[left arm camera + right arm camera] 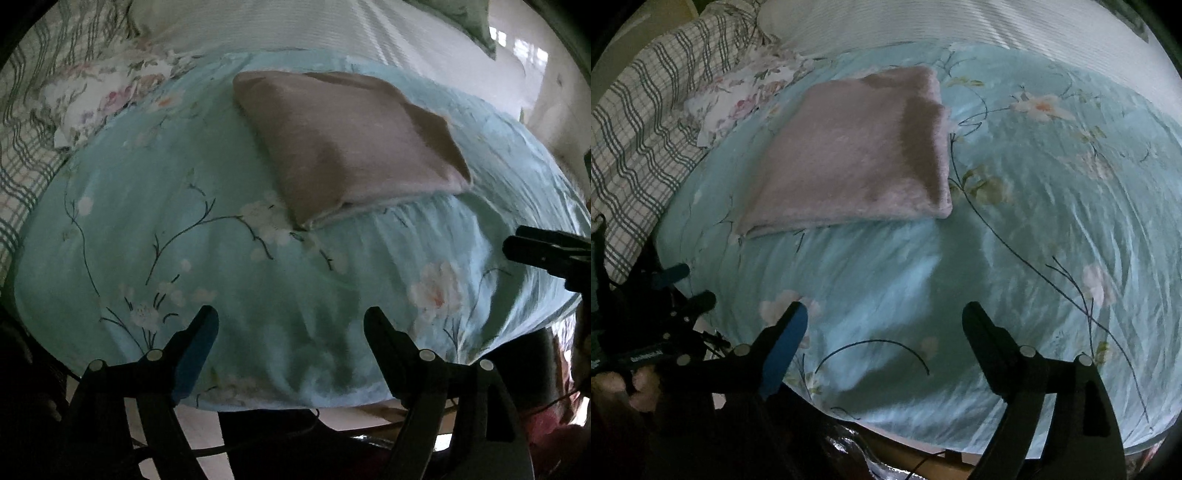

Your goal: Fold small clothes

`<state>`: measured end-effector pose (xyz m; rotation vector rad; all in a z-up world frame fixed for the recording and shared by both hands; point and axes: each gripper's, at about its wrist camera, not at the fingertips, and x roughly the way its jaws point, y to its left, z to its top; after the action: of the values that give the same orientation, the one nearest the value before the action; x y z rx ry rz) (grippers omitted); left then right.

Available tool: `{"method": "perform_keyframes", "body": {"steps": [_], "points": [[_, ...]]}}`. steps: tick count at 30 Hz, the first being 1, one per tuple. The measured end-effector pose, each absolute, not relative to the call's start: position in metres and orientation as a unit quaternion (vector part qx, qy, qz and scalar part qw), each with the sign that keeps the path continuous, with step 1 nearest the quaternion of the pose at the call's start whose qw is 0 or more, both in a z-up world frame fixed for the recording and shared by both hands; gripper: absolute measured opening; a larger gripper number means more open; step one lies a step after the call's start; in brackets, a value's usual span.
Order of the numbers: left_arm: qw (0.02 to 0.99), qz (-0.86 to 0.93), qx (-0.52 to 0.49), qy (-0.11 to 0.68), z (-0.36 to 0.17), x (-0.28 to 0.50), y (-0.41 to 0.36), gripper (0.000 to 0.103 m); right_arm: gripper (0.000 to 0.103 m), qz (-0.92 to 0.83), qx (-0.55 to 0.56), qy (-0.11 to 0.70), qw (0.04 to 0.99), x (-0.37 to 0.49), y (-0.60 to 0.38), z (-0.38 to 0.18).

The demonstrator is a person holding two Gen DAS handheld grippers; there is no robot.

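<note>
A folded pinkish-grey cloth (347, 147) lies flat on the light blue floral bedspread (221, 266), a neat rectangle with its folded edge toward me; it also shows as the folded cloth (849, 162). My left gripper (291, 322) hovers open over the bedspread near the bed's front edge, well short of the cloth, nothing between its fingers. My right gripper (884, 317) is likewise open and empty, below and right of the cloth. The right gripper's fingers (543, 251) reach in at the left wrist view's right edge. The left gripper's fingertips (683, 284) show at far left.
A small white floral garment (99, 99) lies crumpled at the cloth's left. A plaid green-and-white sheet (639, 122) covers the far left. A white striped cover (277, 26) spans the back. The bed's front edge (923, 439) drops off below the grippers. A hand (639, 387) grips the left tool.
</note>
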<state>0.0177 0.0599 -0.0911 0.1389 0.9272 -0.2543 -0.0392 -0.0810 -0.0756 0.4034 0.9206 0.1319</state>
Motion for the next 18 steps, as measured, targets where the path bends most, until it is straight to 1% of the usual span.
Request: {"method": "perform_keyframes", "body": {"steps": [4,5,7,8,10,13,18], "points": [[0.894,-0.119,0.082,0.424,-0.070,0.014,0.061,0.082,0.087,0.074,0.179,0.438,0.878,-0.039,-0.079,-0.059],[0.897,-0.119,0.085,0.417,-0.062,0.013,0.062,0.082,0.089,0.076,0.171,0.432,0.882,-0.039,-0.078,-0.050],[0.902,-0.124,0.091,0.403,-0.045,0.013,0.064,0.083,0.096,0.078,0.164,0.420,0.889,-0.040,-0.080,-0.038],[0.906,-0.124,0.097,0.392,-0.036,0.011,0.064,0.084,0.102,0.079,0.163,0.413,0.892,-0.040,-0.080,-0.032],[0.914,-0.116,0.110,0.372,-0.021,0.009,0.064,0.091,0.103,0.084,0.165,0.402,0.897,-0.040,-0.081,-0.023],[0.919,-0.116,0.119,0.357,-0.011,0.009,0.060,0.098,0.103,0.087,0.170,0.403,0.895,-0.035,-0.082,-0.023],[0.910,-0.126,0.114,0.379,-0.022,0.028,0.054,0.100,0.103,0.082,0.178,0.425,0.884,-0.023,-0.081,-0.042]]}}
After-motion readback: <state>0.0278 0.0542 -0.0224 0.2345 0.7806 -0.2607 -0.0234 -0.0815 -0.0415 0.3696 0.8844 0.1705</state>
